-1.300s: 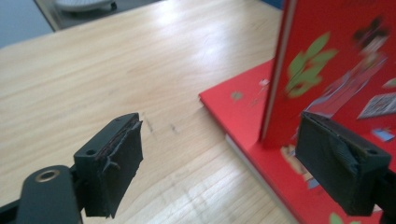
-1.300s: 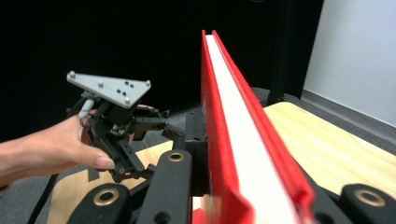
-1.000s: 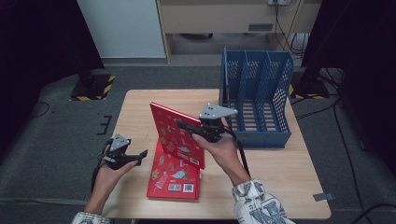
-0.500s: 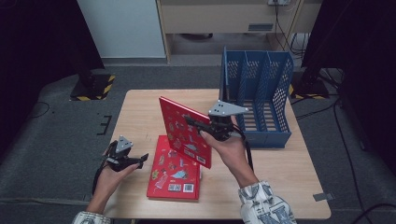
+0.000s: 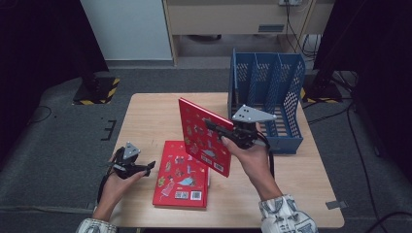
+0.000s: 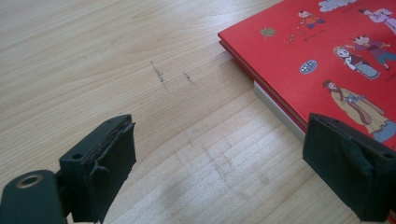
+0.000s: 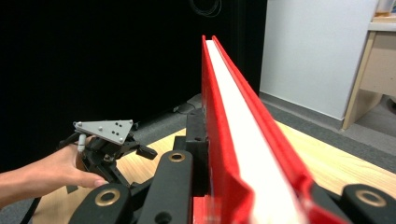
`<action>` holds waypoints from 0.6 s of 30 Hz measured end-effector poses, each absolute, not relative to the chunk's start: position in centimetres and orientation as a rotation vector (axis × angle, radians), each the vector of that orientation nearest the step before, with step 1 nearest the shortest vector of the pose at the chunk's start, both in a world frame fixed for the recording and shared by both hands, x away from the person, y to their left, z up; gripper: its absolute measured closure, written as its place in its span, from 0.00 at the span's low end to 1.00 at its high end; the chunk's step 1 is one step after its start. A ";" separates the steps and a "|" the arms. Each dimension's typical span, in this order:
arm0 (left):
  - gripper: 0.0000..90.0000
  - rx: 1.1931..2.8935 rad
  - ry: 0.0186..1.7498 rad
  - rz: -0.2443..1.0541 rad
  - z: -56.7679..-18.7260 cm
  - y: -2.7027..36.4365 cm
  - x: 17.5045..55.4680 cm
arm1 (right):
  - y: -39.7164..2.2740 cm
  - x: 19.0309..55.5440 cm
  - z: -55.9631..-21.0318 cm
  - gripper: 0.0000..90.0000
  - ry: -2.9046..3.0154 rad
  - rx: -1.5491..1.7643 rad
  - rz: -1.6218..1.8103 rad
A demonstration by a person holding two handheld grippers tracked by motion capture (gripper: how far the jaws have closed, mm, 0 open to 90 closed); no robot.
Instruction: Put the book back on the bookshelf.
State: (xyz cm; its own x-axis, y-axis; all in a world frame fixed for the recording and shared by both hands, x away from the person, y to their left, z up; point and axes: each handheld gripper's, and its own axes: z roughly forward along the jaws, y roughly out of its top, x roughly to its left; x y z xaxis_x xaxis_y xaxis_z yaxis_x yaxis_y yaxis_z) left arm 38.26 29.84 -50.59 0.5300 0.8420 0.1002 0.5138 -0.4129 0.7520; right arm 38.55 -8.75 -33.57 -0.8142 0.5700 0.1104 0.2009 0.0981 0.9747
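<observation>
The blue file rack [image 5: 265, 99] stands on the table [image 5: 150, 121] just beyond and to the right of the right gripper [image 5: 228, 132], its slots running away from the person. That gripper's jaws are clamped on the raised red book [image 5: 204, 136], held on edge above the table, long axis rising away from the jaws. A second red book [image 5: 182, 174] lies flat, just right of the left gripper [image 5: 145, 167], whose jaws, having just been opening, stand wide and empty.
</observation>
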 end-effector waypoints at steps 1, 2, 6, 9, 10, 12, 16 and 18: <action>0.09 2.094 1.096 0.626 -50.6 29.8 38.2 | -9.0 38.4 -33.5 0.89 2.079 0.767 1.773; 0.09 2.090 1.098 0.626 -50.6 29.9 38.2 | -9.1 38.3 -33.4 0.89 2.076 0.769 1.775; 0.09 2.083 1.102 0.631 -50.5 29.9 38.2 | -9.9 37.7 -33.2 0.89 2.062 0.774 1.772; 0.09 2.080 1.105 0.633 -50.6 29.9 38.2 | -10.5 37.3 -33.2 0.89 2.058 0.789 1.770; 0.09 2.078 1.108 0.633 -50.6 29.9 38.1 | -10.7 37.2 -33.2 0.89 2.059 0.794 1.767; 0.09 2.070 1.113 0.632 -50.6 30.0 38.1 | -11.0 37.0 -33.3 0.89 2.058 0.802 1.764; 0.09 2.056 1.132 0.632 -50.6 30.2 38.0 | -11.6 36.6 -33.3 0.89 2.055 0.817 1.762; 0.09 2.051 1.138 0.633 -50.6 30.3 37.9 | -11.8 36.4 -33.1 0.89 2.050 0.822 1.760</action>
State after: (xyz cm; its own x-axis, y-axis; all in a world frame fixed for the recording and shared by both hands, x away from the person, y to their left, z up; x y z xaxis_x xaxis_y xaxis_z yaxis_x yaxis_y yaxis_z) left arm 37.92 30.32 -50.60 0.4957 0.8648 0.0803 0.5246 -0.3718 0.7659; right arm 36.43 -11.77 -33.14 -0.7848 0.6067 0.1266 0.2169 0.0775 0.9731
